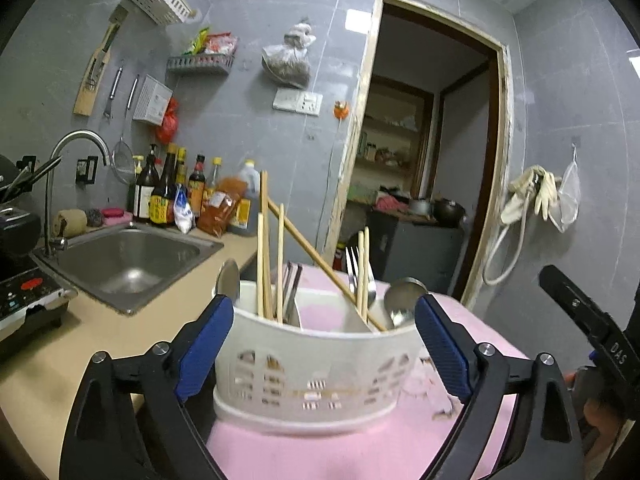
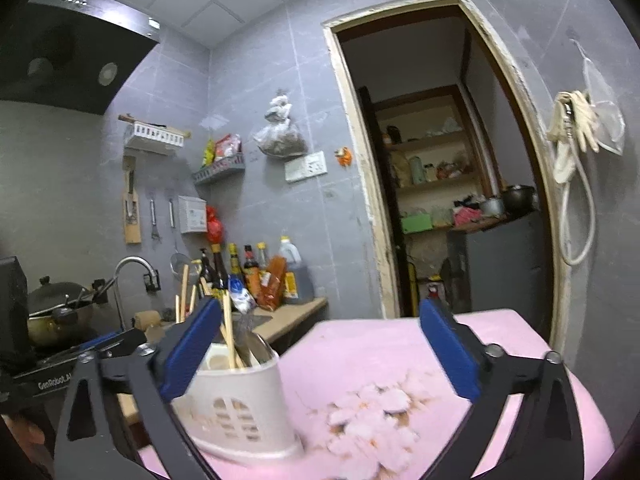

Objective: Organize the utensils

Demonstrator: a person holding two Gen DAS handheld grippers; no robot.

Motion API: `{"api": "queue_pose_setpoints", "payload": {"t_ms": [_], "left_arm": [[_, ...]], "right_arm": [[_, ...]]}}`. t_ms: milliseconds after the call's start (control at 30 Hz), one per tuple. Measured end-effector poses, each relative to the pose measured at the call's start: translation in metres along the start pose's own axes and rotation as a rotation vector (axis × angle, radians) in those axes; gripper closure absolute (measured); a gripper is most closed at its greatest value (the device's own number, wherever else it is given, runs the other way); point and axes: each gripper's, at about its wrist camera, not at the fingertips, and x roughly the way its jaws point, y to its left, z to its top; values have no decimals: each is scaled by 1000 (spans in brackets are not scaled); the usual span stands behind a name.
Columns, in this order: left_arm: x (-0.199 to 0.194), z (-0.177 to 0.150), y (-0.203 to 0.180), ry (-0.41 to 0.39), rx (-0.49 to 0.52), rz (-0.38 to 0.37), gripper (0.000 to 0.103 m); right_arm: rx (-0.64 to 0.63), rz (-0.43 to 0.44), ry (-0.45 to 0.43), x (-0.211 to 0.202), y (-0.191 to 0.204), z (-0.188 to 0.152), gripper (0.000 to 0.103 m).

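Observation:
A white slotted utensil caddy (image 1: 312,376) stands on a pink flowered tablecloth (image 1: 360,452). It holds wooden chopsticks (image 1: 264,248), forks (image 1: 352,268) and metal spoons (image 1: 402,300), all upright or leaning. My left gripper (image 1: 324,308) is open, its blue pads on either side of the caddy with a small gap showing at the right pad. In the right wrist view, my right gripper (image 2: 320,310) is wide open over the cloth (image 2: 380,344), with nothing between its pads. The caddy (image 2: 240,400) sits just inside its left finger.
A steel sink (image 1: 128,260) with a faucet lies to the left in the beige counter. Sauce bottles (image 1: 180,196) line the wall behind it. An induction cooker (image 1: 24,300) and a wok (image 2: 56,308) sit at far left. A doorway (image 1: 432,160) opens beyond the table.

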Motion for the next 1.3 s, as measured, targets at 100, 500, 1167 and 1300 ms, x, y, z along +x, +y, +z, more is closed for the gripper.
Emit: {"api": "queue_pose_setpoints", "payload": {"t_ms": [100, 500, 1167, 1300], "left_arm": [[-5, -6, -5, 23, 9, 3, 10], [-33, -34, -18, 75, 53, 37, 8], [-54, -52, -31, 50, 102, 79, 8], [-52, -53, -31, 53, 102, 83, 8]], "right_arm": [[-3, -31, 28, -16, -6, -2, 0], [-76, -168, 136, -65, -6, -15, 0], [-121, -241, 187, -91, 7, -29, 0], [-116, -249, 193, -89, 4, -30, 0]]}}
